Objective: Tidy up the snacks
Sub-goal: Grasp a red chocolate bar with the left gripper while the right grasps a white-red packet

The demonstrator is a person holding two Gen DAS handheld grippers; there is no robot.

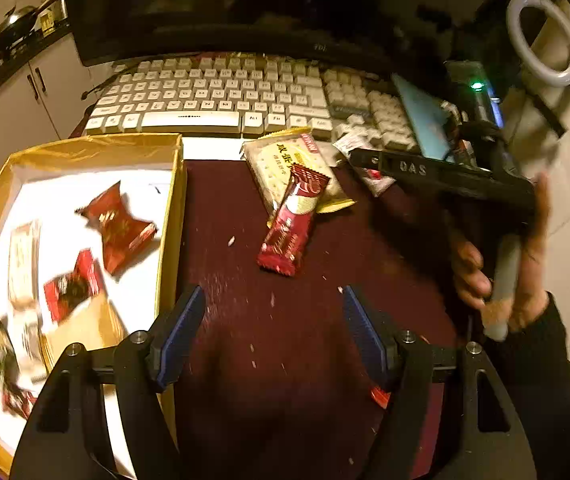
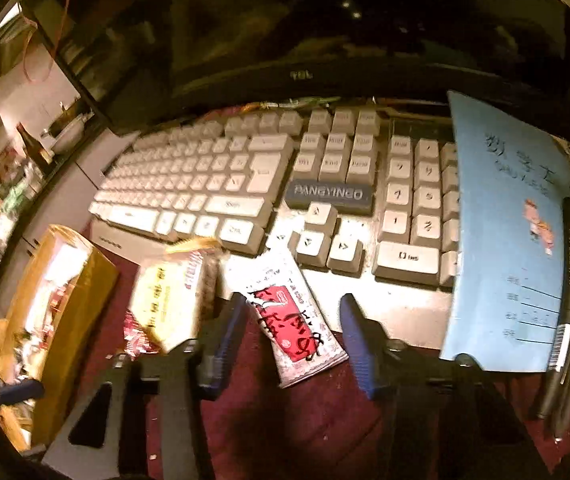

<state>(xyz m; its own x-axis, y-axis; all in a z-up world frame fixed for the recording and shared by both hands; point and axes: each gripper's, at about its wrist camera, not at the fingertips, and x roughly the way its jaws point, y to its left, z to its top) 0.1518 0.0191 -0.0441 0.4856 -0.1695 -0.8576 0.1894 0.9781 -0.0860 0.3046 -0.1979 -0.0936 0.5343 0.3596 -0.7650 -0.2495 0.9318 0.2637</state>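
Crinkly white-and-red foil snack sachet [image 2: 299, 316] lying on maroon tabletop [image 2: 317, 420], leaning against cream keyboard [image 2: 221, 184]. Sitting between right gripper [image 2: 291, 338] jaws, unclenched, not yet pinching. Likely light, slippery; gripping mid-body. Left gripper [image 1: 273, 332] spread, empty.

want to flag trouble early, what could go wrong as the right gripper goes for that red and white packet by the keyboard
1. The red and white packet lies tilted, partly on the keyboard edge; the right gripper, jaws open around it, may pinch only a corner and drop it.
2. The blue booklet leans close by and could be knocked.
3. The dark red bar rests on the cracker packet; lifting one may drag the other.
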